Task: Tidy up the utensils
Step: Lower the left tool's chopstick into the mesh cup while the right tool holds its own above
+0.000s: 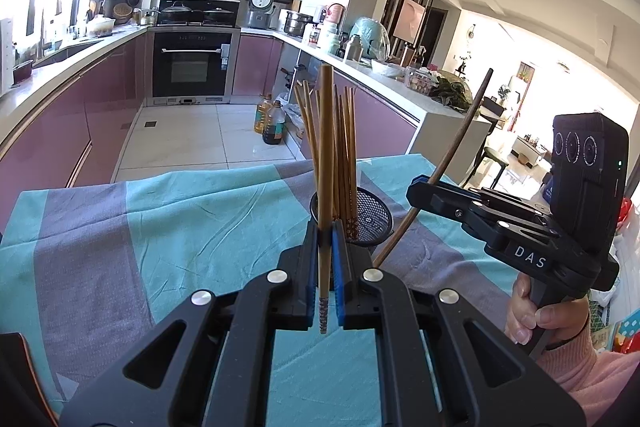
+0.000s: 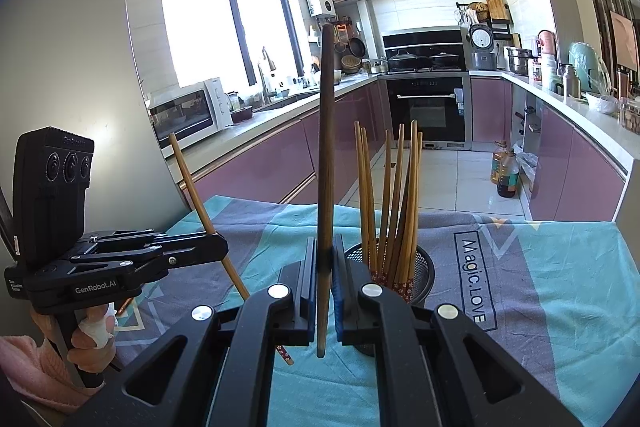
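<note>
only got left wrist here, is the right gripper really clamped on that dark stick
Observer: Yes. The right gripper is shut on the dark stick, both pads pressing it well below its middle.
Operator: and my stick, straight from there
Observer: No. In the right wrist view, the light stick in the left gripper leans, top to the left, patterned tip lowest.

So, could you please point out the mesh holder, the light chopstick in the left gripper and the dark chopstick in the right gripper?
mesh holder [image 1: 374,217], left wrist view, on its black mesh wall.
light chopstick [image 1: 325,163], left wrist view, mid-shaft above the jaws.
dark chopstick [image 2: 326,155], right wrist view, mid-shaft above the jaws.
</note>
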{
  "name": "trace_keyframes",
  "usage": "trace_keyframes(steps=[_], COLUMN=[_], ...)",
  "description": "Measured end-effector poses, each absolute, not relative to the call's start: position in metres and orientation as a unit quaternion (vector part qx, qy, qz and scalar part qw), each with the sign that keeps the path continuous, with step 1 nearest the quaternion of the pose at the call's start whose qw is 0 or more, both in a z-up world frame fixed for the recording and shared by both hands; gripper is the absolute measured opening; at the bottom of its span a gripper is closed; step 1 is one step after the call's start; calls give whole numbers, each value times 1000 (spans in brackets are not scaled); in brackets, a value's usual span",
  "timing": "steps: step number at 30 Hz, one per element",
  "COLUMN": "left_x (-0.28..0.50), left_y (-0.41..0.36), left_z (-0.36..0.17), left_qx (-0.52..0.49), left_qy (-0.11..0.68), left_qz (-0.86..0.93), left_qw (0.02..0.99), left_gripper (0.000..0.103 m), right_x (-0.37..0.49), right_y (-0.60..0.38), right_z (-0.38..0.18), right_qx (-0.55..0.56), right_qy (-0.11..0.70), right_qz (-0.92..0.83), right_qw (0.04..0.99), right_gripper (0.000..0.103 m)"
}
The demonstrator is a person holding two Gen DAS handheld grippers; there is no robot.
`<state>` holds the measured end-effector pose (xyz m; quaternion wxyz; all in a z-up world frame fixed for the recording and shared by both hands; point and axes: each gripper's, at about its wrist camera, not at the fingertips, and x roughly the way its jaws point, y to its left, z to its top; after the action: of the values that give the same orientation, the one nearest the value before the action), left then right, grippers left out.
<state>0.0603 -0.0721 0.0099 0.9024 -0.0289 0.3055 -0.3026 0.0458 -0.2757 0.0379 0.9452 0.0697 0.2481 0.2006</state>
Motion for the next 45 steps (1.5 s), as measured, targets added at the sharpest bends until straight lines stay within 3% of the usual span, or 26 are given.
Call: trace_keyframes(steps=[45], left_x=[66], left_y=[-81], left_z=[24], left_qx=[-18], left_qy=[266], left_qz=[-323], left_qw=[908], left_gripper=[7], right_x=[47], right_y=[-284], right_z=[58], right_qx=[63], right_qy=[220], right_qz=[198], right_qw=[953], right_gripper=[6])
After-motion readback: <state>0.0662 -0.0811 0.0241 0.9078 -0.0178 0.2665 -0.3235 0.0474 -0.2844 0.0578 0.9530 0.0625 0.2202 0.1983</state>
